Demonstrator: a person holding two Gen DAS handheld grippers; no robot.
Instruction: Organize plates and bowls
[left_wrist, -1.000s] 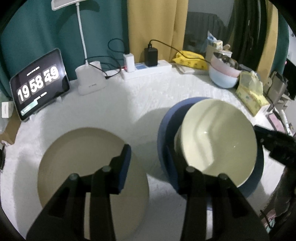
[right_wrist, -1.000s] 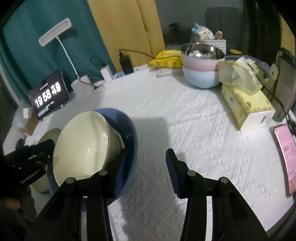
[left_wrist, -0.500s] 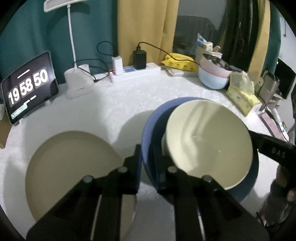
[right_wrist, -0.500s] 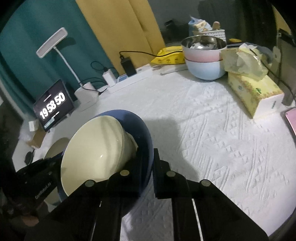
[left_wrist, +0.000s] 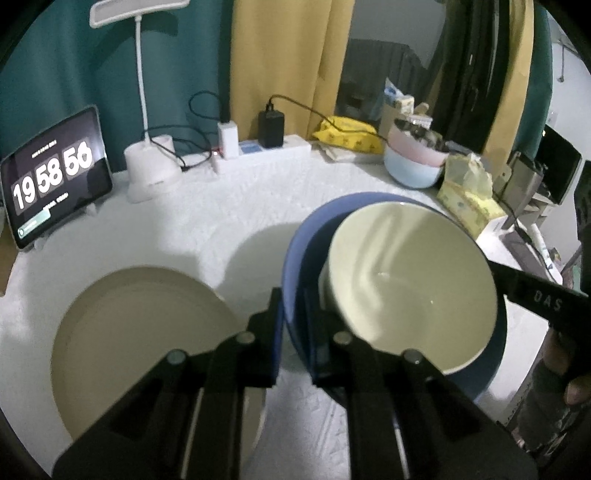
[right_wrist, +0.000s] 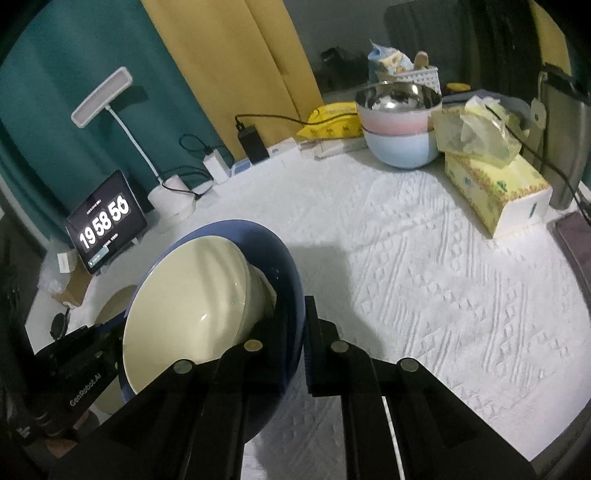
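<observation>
Both tongs pinch the blue plate, one rim each. My left tongs (left_wrist: 293, 325) clamp its near-left rim; my right tongs (right_wrist: 304, 332) clamp the opposite rim. Jaws of both have just been closing and now sit pressed on the rim.

The blue plate (left_wrist: 295, 258) carries the cream bowl (left_wrist: 410, 284) inside it. It sits over the middle of the white-clothed desk (right_wrist: 424, 258); I cannot tell whether it is clear of the cloth. The beige plate (left_wrist: 140, 332) lies flat to the left, near side.

Step in hand, as I judge it: two-handed grasp made, lift to follow.

Next move calls for level, matched hands, since the bowl sits loose and could slide. Likely destination: the beige plate.

Both tongs point steeply down toward the desk, my hands on either side of the plate.
</observation>
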